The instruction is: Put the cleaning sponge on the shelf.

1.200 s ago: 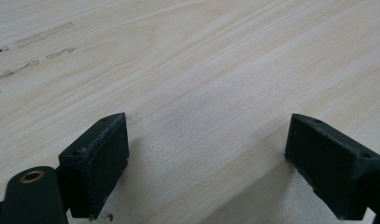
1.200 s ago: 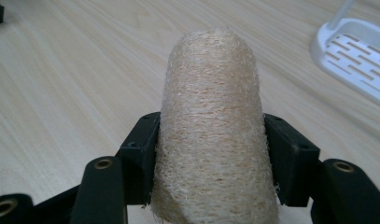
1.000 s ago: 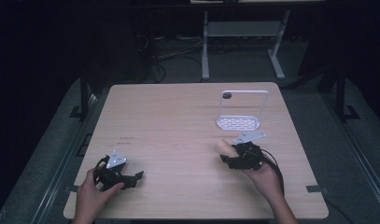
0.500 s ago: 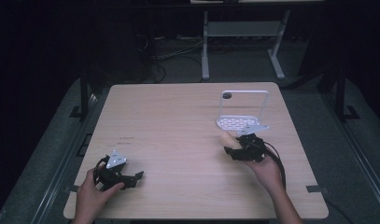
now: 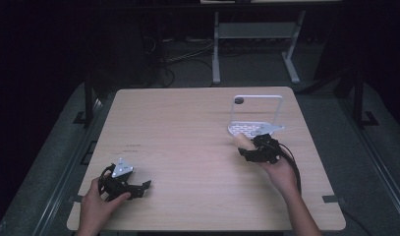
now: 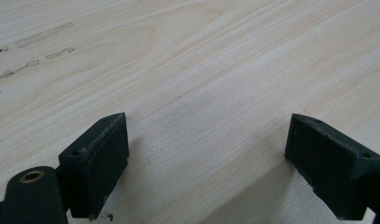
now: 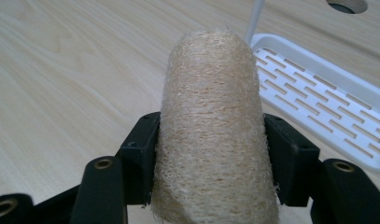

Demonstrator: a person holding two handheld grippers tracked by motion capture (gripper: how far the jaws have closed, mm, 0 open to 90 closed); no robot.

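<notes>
From the high view, a pale wooden worktop (image 5: 187,142) carries a white slotted tray (image 5: 246,129) with a tall hoop handle at its far right. Just near of that tray, the person's right hand (image 5: 281,172) holds the right claw (image 5: 247,150), which grips a tan loofah sponge (image 5: 241,140); the sponge sits at the tray's near edge, though whether it touches the tray I cannot tell. At the near left corner, well apart from all this, the left hand (image 5: 97,204) holds the left claw (image 5: 141,188) low over the wood, a grey three-cornered plate on top of it. Beyond the worktop stands a metal frame (image 5: 256,44) on a dark floor strewn with cables.

In the left gripper view, the left claw (image 6: 206,163) is spread wide, its two black jaws far apart with bare wood grain between them (a few faint scuff marks show at the far left).

In the right gripper view, the right claw (image 7: 211,163) is clamped on the loofah sponge (image 7: 213,126), one jaw pressing each side of the fibrous roll, which stands up out of the jaws. Behind it to the right lies the slotted tray (image 7: 318,107), with one thin white upright of its handle rising from the tray's edge.
</notes>
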